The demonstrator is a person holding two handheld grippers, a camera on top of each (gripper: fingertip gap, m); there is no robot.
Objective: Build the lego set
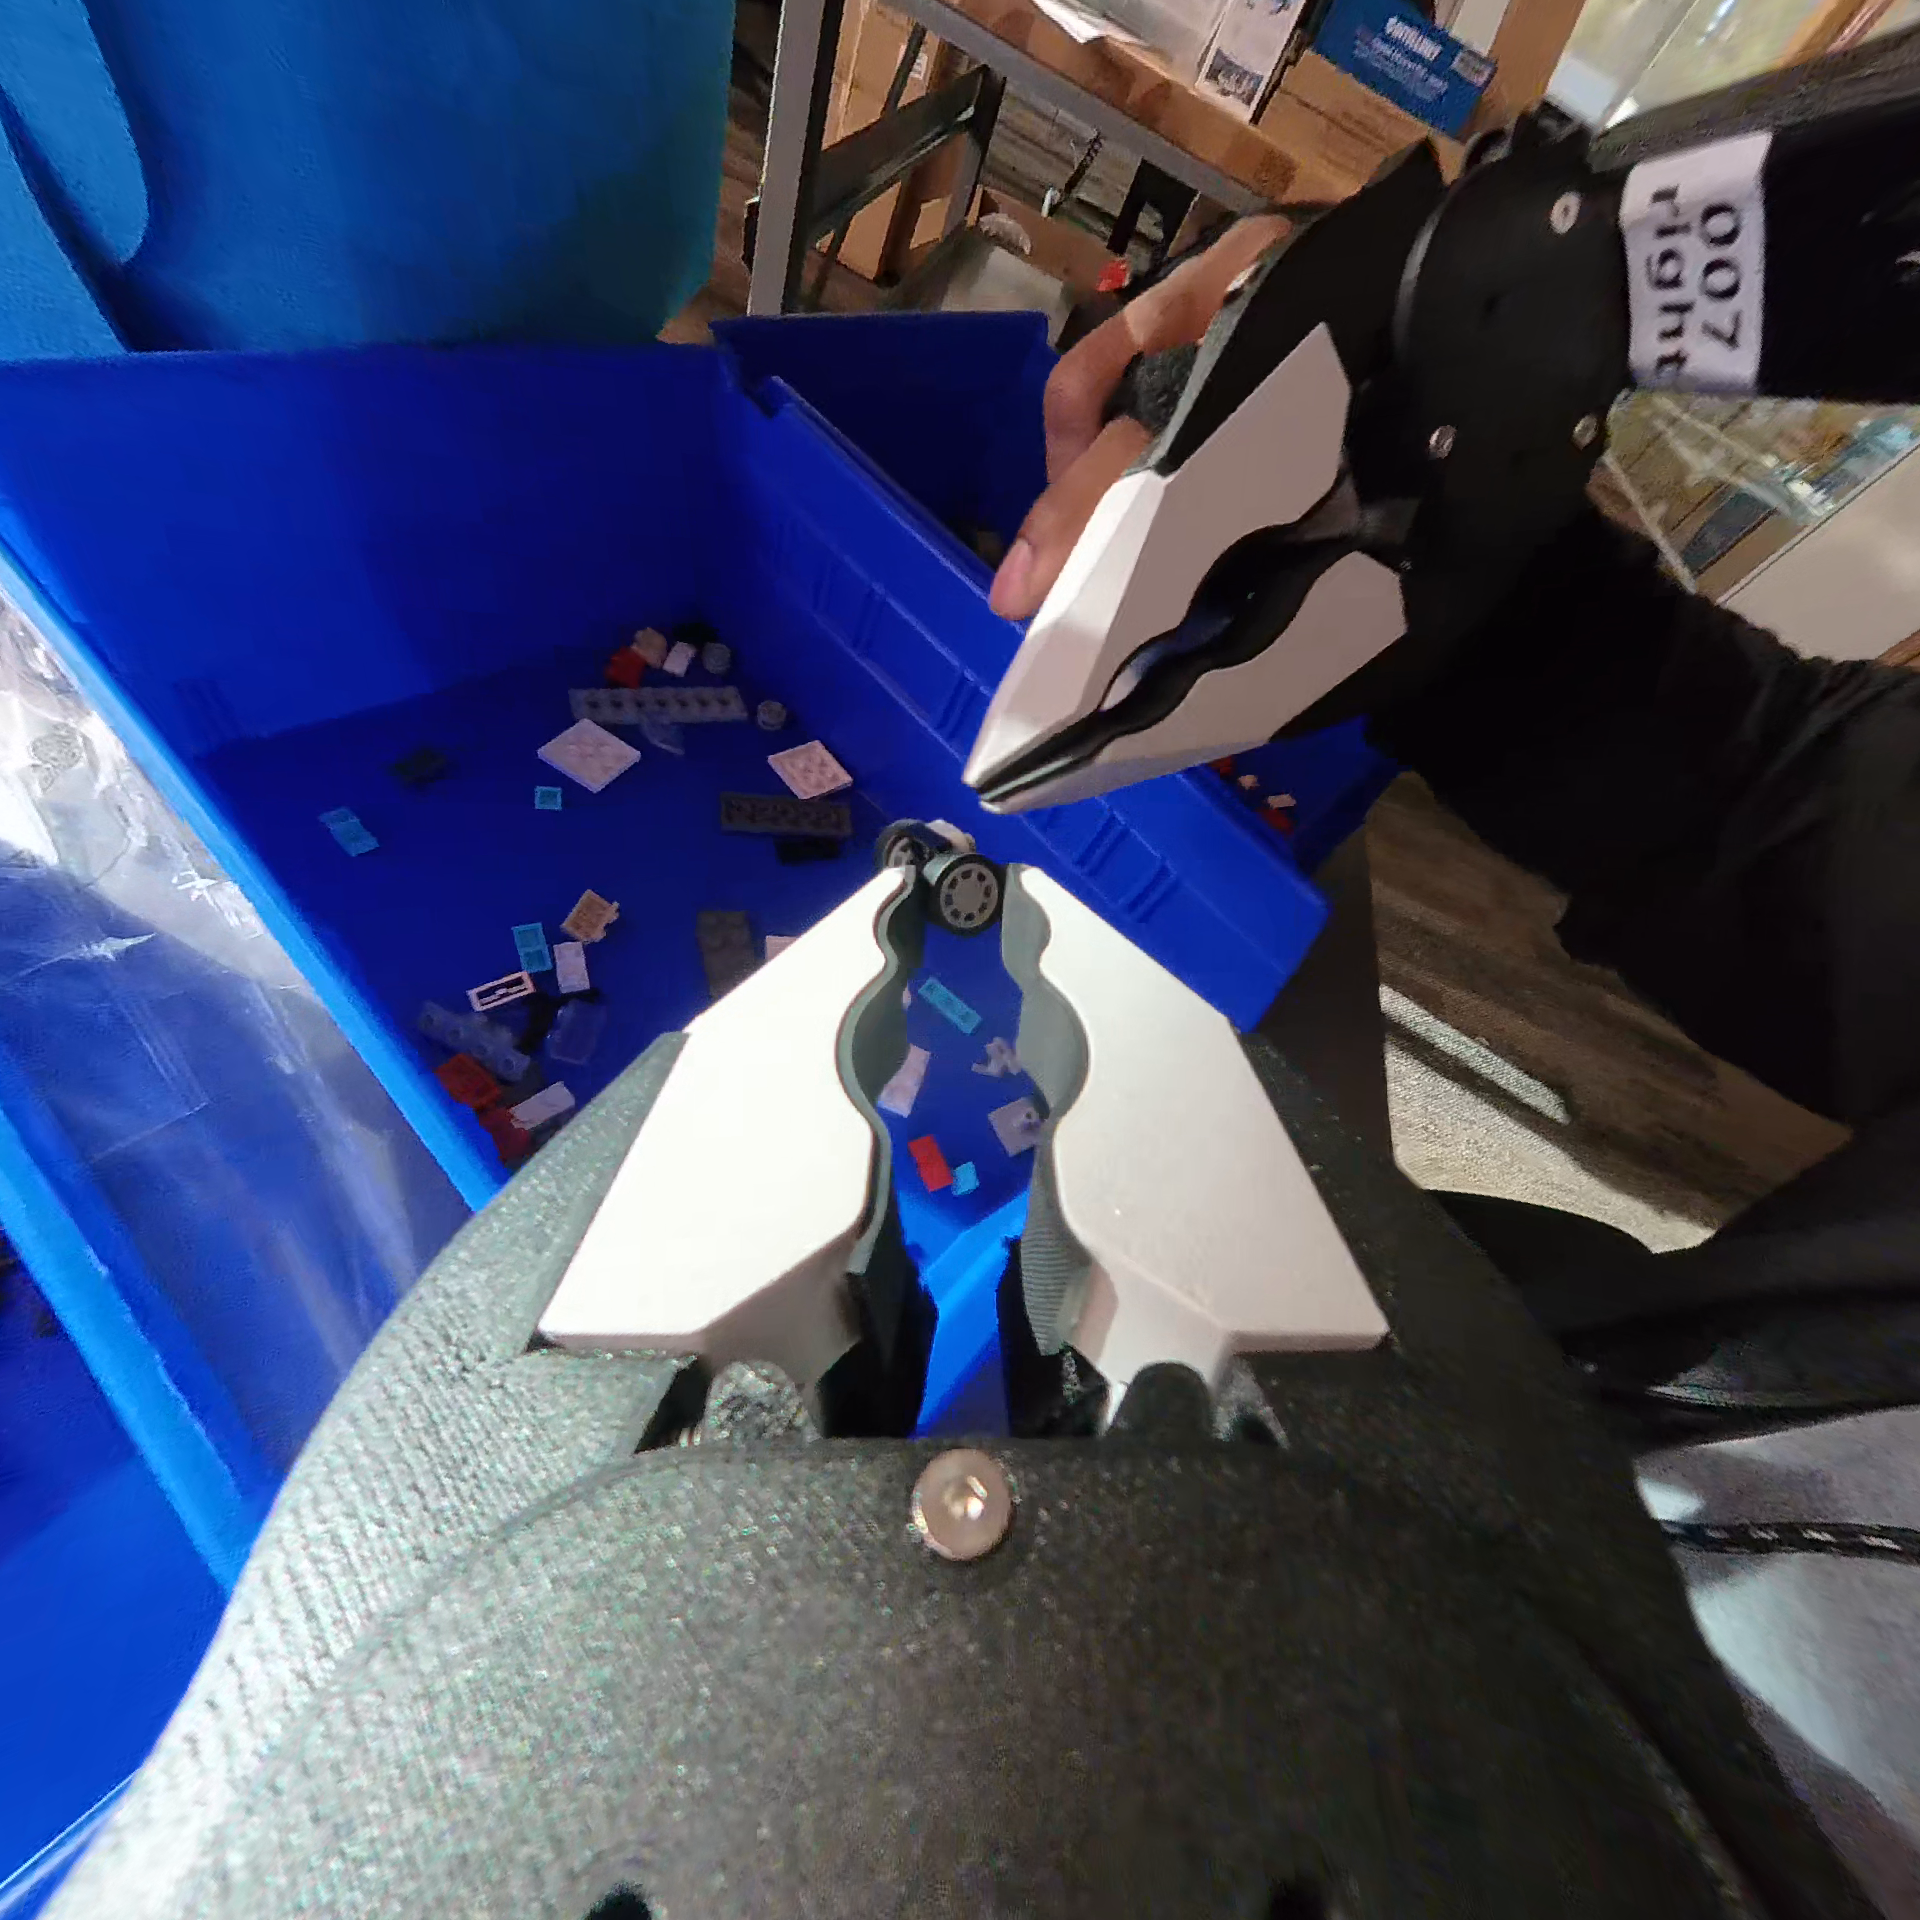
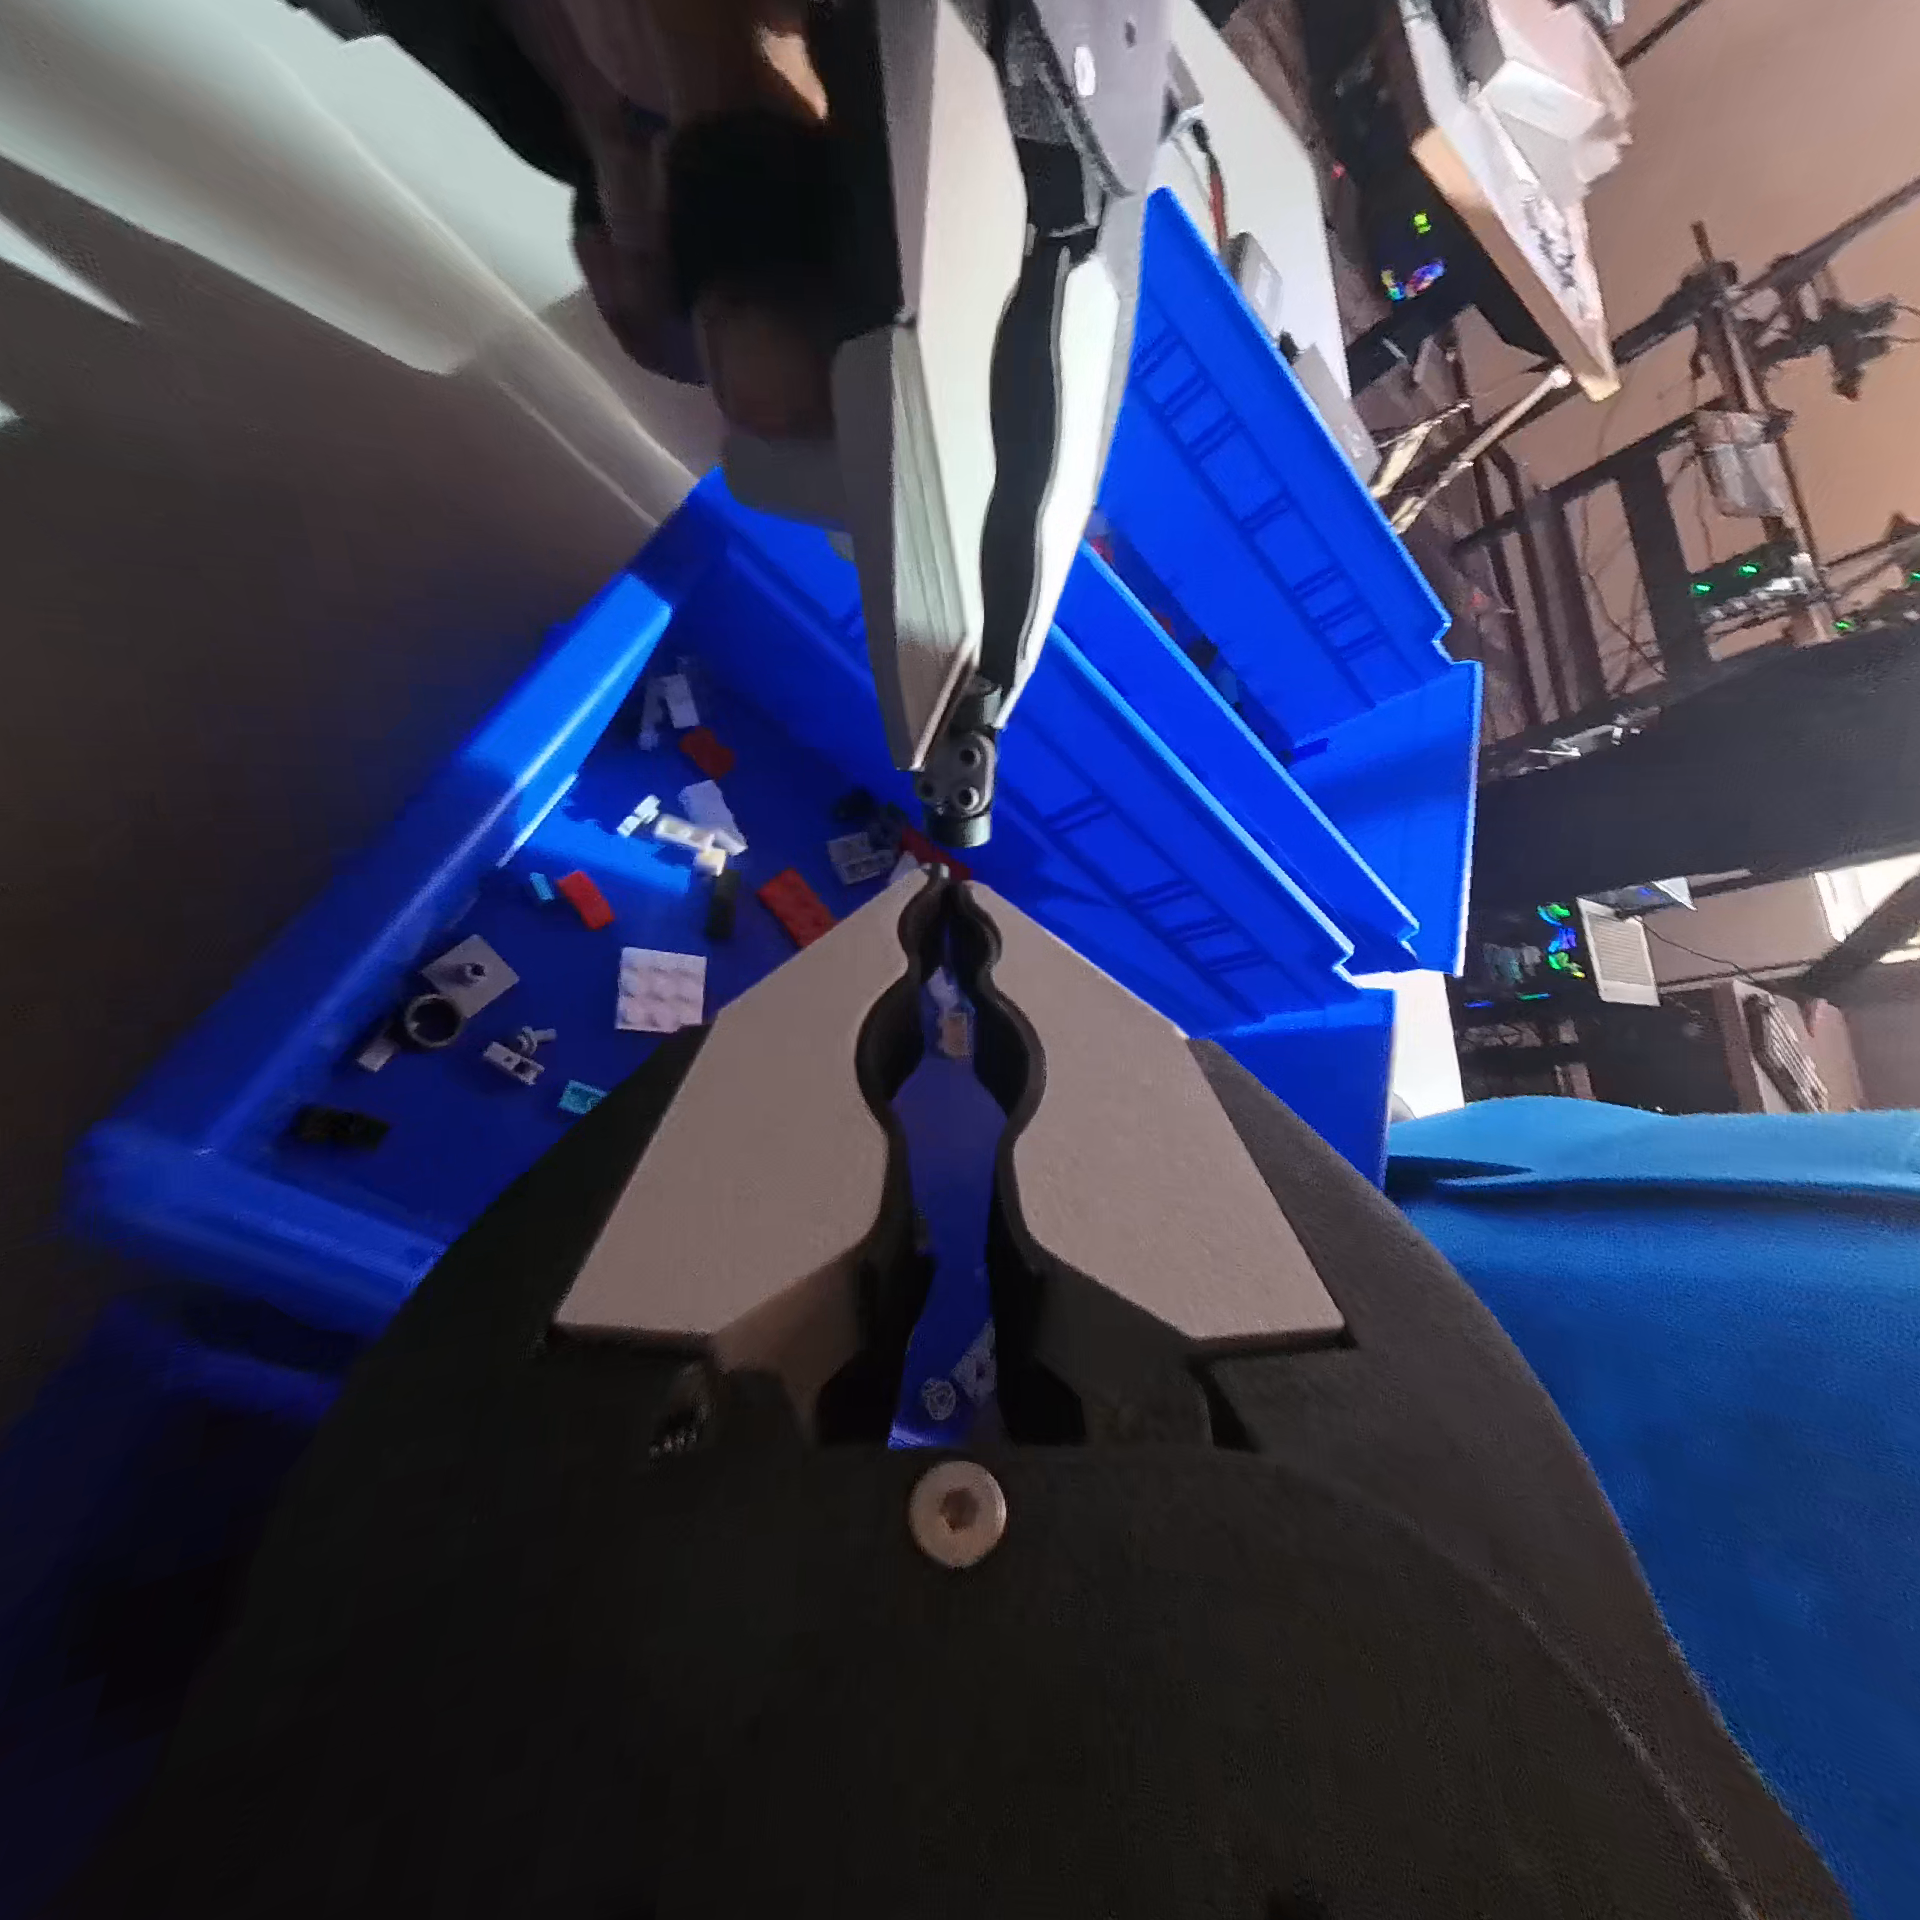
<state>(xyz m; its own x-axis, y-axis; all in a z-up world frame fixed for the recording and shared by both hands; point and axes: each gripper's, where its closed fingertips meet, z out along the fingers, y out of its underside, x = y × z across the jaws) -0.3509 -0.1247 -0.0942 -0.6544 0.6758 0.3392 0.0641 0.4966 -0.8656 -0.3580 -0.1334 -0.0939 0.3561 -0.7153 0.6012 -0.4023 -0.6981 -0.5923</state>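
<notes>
The wheel assembly (image 1: 951,878), a small axle piece carrying grey-hubbed black tyres, is clamped at the very tips of the left gripper (image 1: 956,883), suspended above the blue bin (image 1: 436,499) rather than resting in it. One wheel faces the left wrist camera with its hub fully visible; a second wheel sits behind and to the left of it, so the axle runs away from the camera and slightly leftward. In the right wrist view the same assembly (image 2: 956,784) hangs from the left gripper (image 2: 961,727), which enters from the top of the picture, with the dark underside and its round holes turned toward the camera. The left gripper's fingers (image 1: 769,1122) are nearly closed, parted only by the width of the piece. The right gripper (image 2: 940,883) has its fingers drawn almost together, and a small red piece (image 2: 935,854) sits at their tips; whether it is pinched or merely lies beyond them cannot be told. In the left wrist view the right gripper (image 1: 987,790) points down and to the left, its tips closed, just above and beside the wheel assembly without touching it; a hand (image 1: 1101,416) holds its body. Loose bricks (image 1: 592,753) in white, grey, red, cyan and black lie scattered on the bin floor. A second blue bin (image 1: 883,395) stands beside the first.
</notes>
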